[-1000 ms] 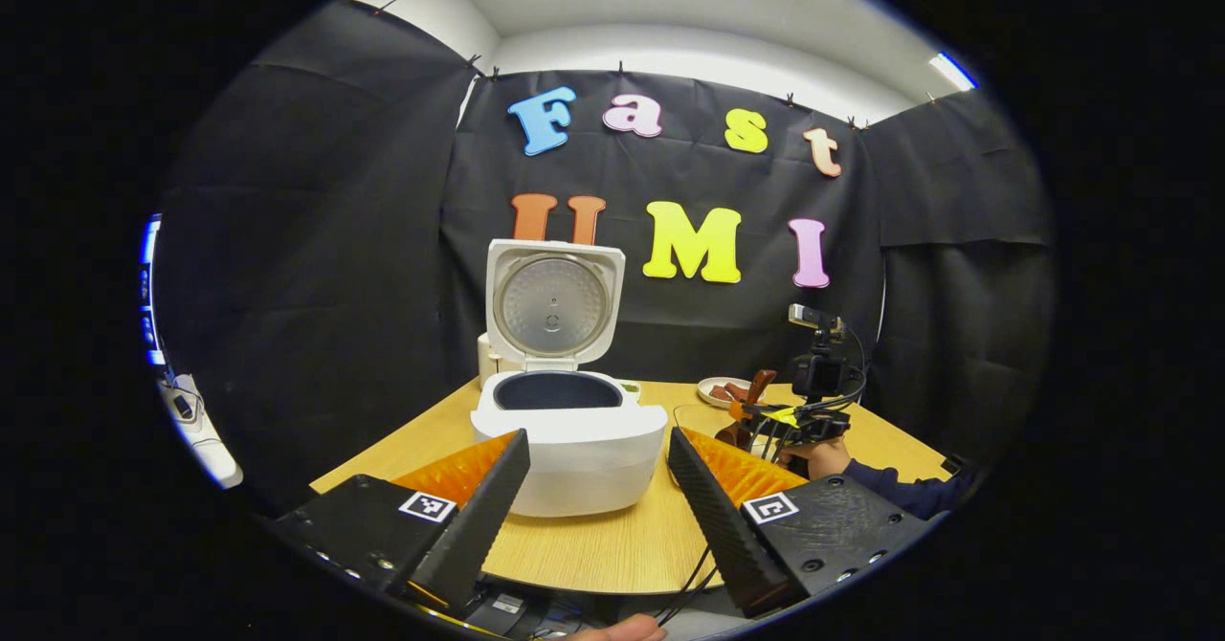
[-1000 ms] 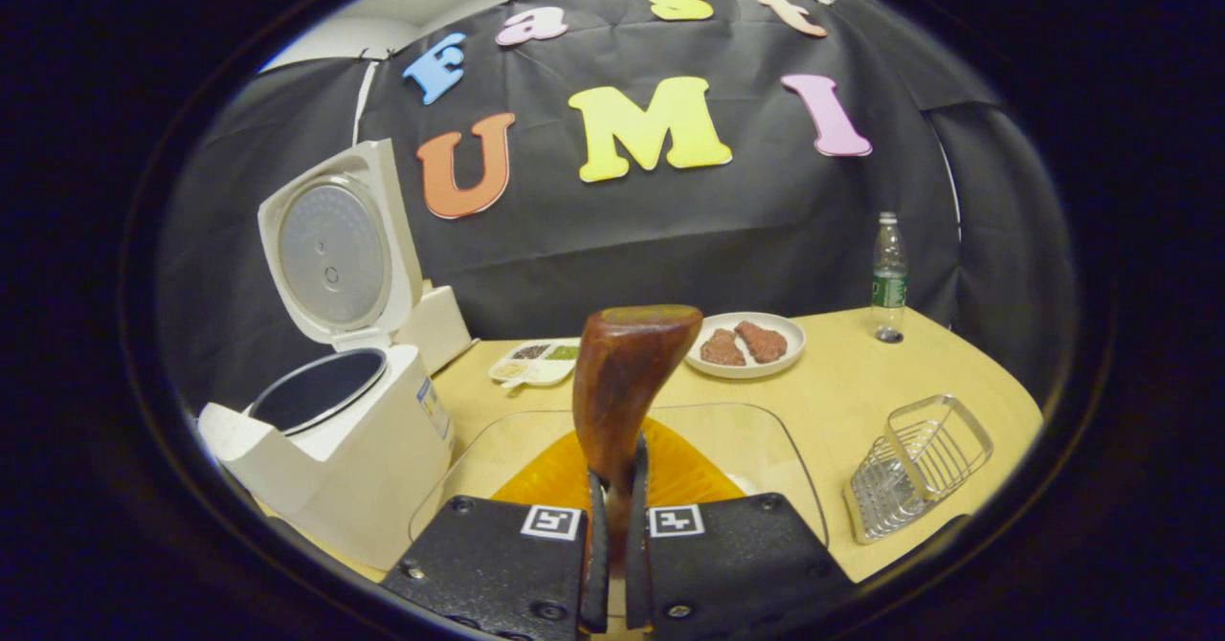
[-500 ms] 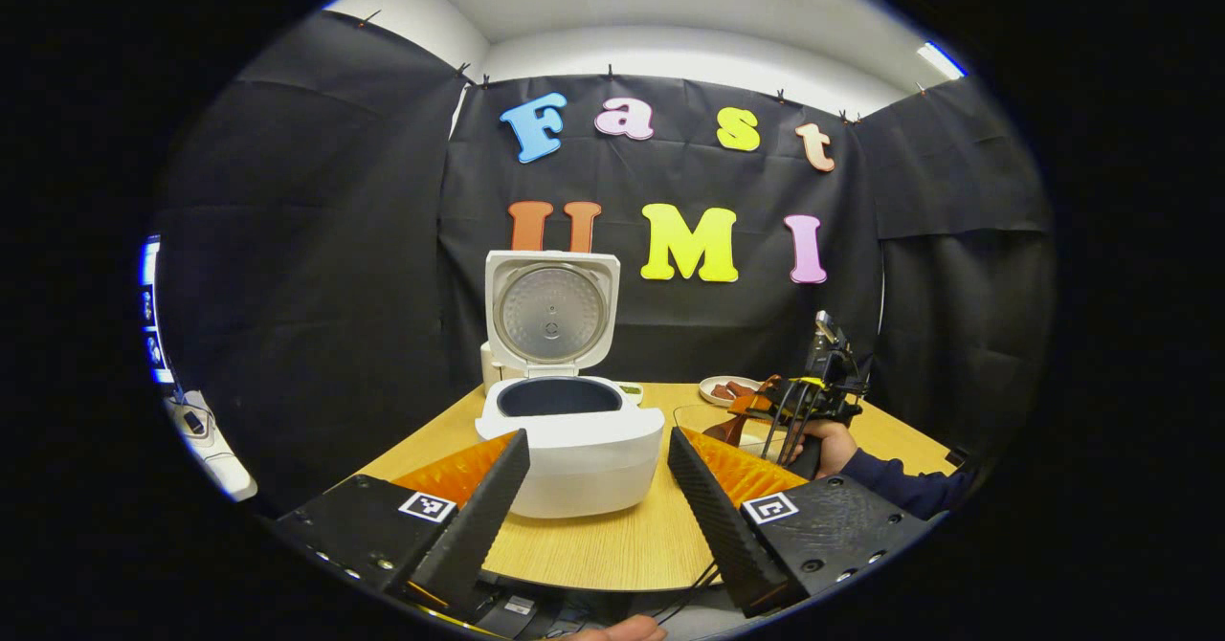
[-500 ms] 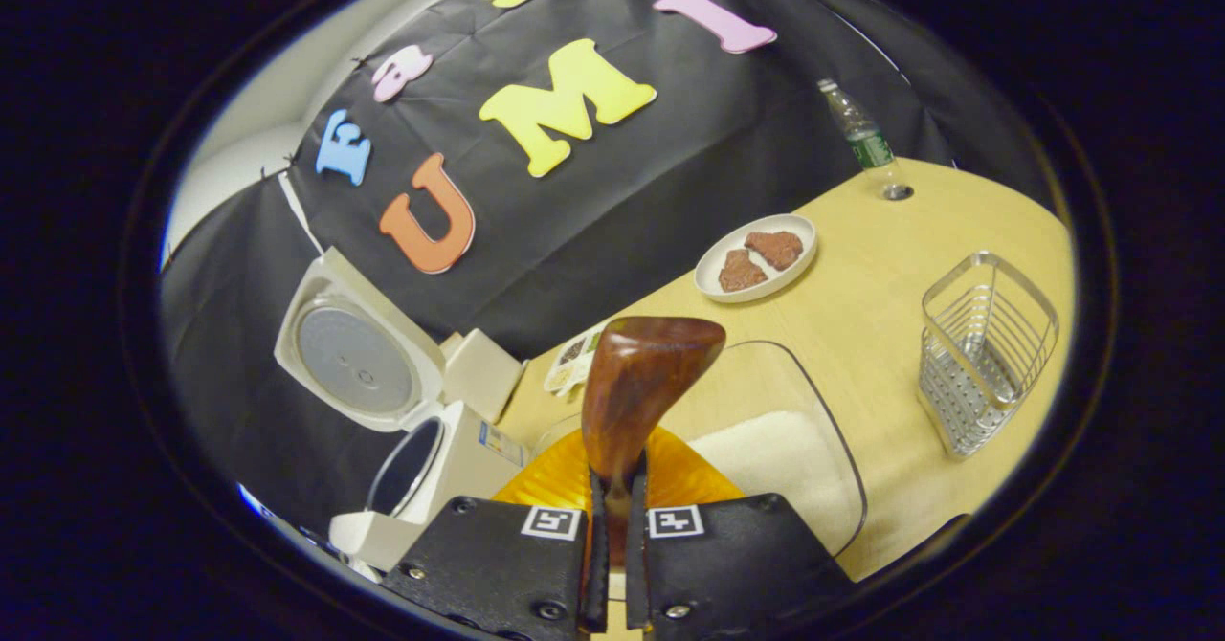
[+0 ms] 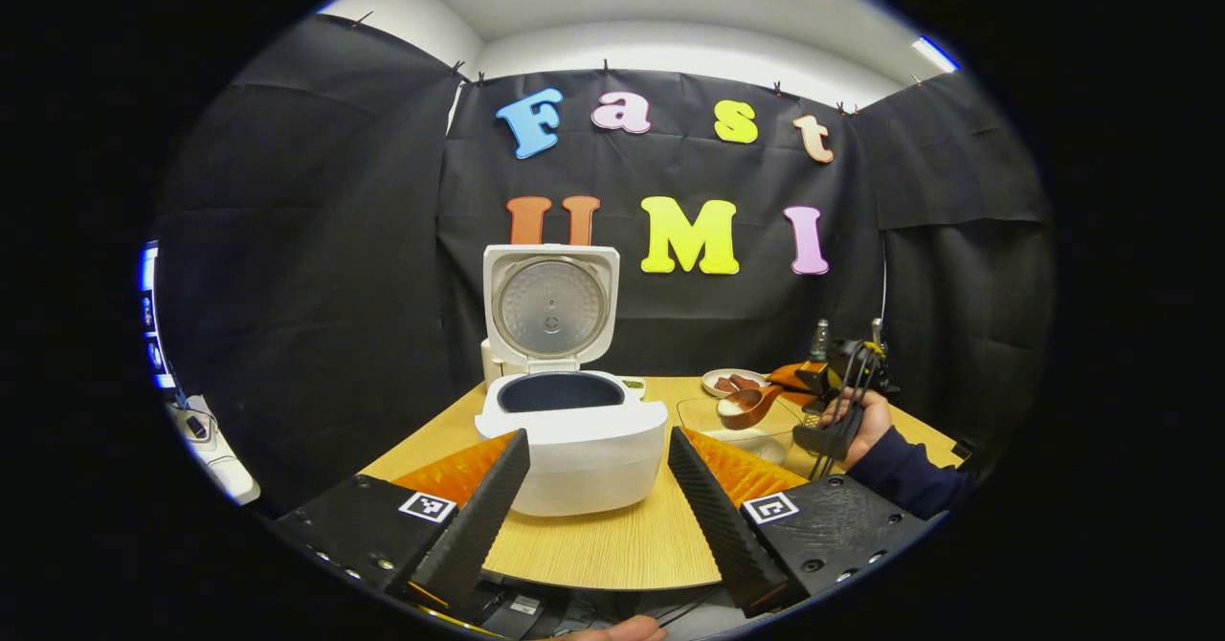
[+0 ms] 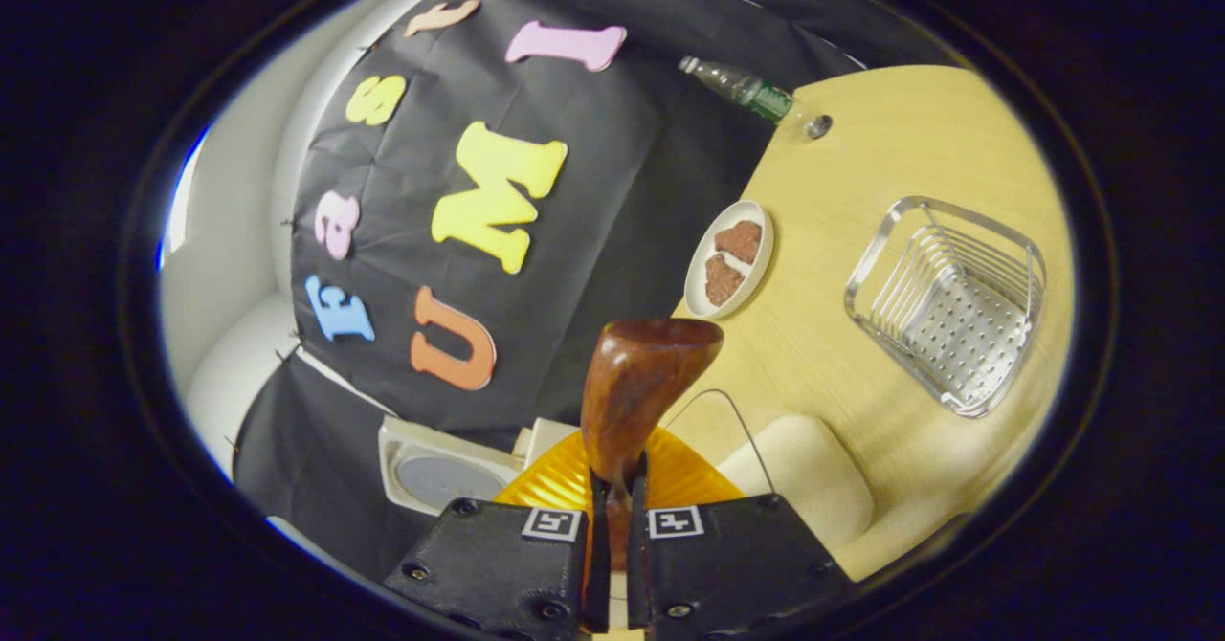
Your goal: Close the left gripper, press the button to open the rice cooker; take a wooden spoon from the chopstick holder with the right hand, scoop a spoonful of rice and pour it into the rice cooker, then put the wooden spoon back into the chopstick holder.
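Wooden spoon (image 5: pixel 748 404) now rice-filled, lifted, right hand-held gripper (image 6: pixel 612 564) rolled sideways

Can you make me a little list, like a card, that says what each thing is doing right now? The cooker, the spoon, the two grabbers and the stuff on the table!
rice cooker: lid up, dark pot inside
wooden spoon: carries white rice, held above the clear rice tray
right gripper: fingers shut on the spoon's handle
left gripper: fingers apart, holding nothing, facing the cooker
chopstick holder: metal rack on the table
plate: two brown pieces on it
bottle: at the table's far edge
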{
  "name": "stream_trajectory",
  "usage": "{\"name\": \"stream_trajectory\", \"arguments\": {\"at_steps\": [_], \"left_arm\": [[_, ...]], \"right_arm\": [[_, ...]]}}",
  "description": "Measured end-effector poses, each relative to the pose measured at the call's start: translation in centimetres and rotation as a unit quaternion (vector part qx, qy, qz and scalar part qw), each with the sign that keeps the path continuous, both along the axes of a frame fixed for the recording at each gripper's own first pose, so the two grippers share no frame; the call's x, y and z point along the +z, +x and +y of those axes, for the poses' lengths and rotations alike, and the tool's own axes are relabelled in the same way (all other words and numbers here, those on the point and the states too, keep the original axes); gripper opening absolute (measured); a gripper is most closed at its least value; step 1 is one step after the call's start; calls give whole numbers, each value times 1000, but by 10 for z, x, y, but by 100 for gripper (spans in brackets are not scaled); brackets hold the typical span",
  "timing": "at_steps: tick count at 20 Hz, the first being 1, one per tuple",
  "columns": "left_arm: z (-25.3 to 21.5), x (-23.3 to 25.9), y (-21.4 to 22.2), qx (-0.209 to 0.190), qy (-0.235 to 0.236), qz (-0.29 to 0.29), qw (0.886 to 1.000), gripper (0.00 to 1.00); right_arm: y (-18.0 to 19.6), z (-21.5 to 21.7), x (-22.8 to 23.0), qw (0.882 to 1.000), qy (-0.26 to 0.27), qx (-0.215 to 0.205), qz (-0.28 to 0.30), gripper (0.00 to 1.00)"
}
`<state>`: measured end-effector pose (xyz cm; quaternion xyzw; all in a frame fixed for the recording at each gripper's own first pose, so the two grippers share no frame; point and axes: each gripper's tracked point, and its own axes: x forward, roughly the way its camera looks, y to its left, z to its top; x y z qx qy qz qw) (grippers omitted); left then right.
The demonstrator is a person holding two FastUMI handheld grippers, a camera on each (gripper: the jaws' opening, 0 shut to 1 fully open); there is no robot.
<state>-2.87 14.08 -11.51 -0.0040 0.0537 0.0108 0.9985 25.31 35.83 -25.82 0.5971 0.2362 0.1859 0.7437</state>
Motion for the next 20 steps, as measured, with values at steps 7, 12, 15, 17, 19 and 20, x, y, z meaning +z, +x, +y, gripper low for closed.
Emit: {"name": "stream_trajectory", "arguments": {"at_steps": [7, 12, 15, 17, 19, 20], "left_arm": [[-2, 0, 7, -11, -5, -5, 1000, 93], [2, -3, 9, -10, -16, -6, 1000, 94], [13, -2, 5, -3, -14, -9, 1000, 94], [19, -2, 2, 1, -16, -11, 1000, 94], [27, -4, -1, 5, -17, -11, 1000, 93], [31, -4, -3, 8, -18, -11, 1000, 93]], "right_arm": [[4, -52, 52, 990, 137, -38, -17, 11], [-5, -35, 90, 979, 204, 5, -21, 12], [-3, -21, 109, 984, 170, 10, -48, 11], [-4, -4, 123, 987, 144, 19, -63, 12], [0, 18, 132, 990, 112, 25, -77, 12], [-1, 32, 136, 992, 94, 31, -82, 11]]}}
